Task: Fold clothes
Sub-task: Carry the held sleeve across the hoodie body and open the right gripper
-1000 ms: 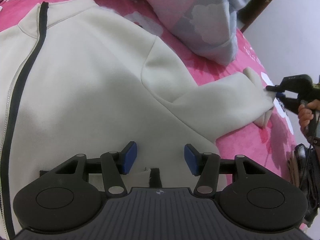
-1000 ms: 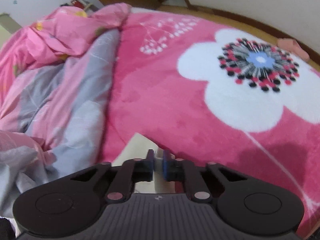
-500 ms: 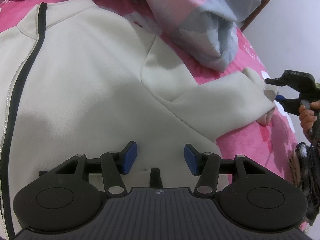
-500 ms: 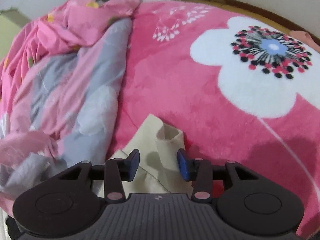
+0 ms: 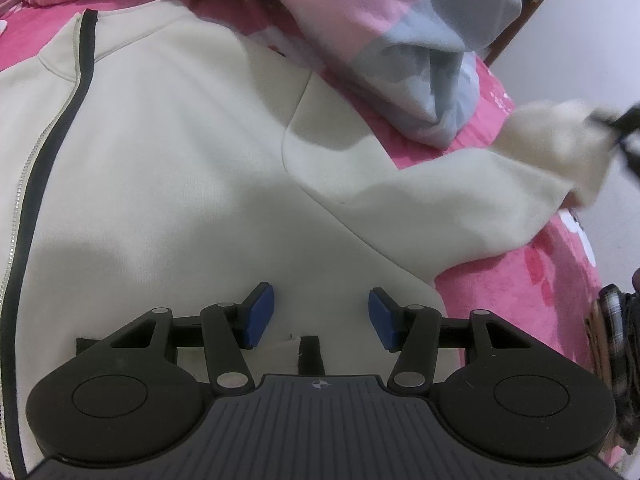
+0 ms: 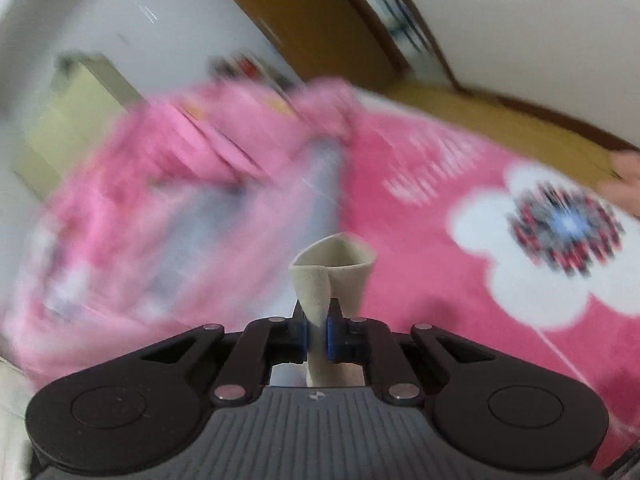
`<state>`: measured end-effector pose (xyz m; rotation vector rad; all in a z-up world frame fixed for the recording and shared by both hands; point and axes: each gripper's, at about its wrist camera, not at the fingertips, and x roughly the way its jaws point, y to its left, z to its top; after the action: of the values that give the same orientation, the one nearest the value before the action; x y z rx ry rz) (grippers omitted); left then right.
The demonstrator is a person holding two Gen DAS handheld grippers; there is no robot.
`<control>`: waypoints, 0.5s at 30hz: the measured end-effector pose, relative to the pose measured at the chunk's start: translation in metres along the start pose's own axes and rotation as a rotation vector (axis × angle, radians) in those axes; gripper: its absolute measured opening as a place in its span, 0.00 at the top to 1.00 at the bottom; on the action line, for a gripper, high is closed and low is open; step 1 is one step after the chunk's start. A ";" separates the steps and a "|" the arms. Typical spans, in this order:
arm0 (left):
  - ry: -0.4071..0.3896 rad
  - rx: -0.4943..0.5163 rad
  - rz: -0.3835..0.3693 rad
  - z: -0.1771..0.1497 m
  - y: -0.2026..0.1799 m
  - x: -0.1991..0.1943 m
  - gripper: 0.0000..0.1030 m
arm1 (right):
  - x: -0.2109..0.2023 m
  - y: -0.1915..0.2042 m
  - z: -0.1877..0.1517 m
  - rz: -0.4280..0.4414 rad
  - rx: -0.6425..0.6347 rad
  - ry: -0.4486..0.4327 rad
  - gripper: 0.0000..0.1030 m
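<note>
Right wrist view: blurred bedding (image 6: 168,208) behind claw-pinched sleeve cuff (image 6: 332,272).

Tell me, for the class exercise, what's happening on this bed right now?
A person with a gripper in each hand is folding a cream zip-up jacket spread on a pink floral blanket. The right gripper is closing on the jacket's sleeve cuff, pinched between its pads and raised off the blanket. The left gripper hangs open over the jacket's lower body, holding nothing. A rumpled pink-and-grey quilt lies alongside.
</note>
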<state>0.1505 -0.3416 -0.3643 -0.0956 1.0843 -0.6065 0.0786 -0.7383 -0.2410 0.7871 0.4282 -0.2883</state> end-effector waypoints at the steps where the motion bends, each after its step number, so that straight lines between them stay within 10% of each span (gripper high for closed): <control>1: -0.003 -0.001 -0.002 0.000 0.001 0.000 0.48 | -0.017 0.011 0.006 0.050 0.004 -0.045 0.92; 6: -0.009 0.001 -0.024 0.000 0.005 -0.003 0.48 | -0.091 0.058 0.024 0.295 0.072 -0.193 0.92; 15: 0.005 -0.092 -0.097 0.009 0.033 -0.024 0.48 | -0.143 0.132 -0.014 0.609 0.022 -0.073 0.92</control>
<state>0.1636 -0.3042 -0.3528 -0.2282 1.1168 -0.6440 0.0027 -0.6262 -0.1007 0.8876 0.1023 0.2459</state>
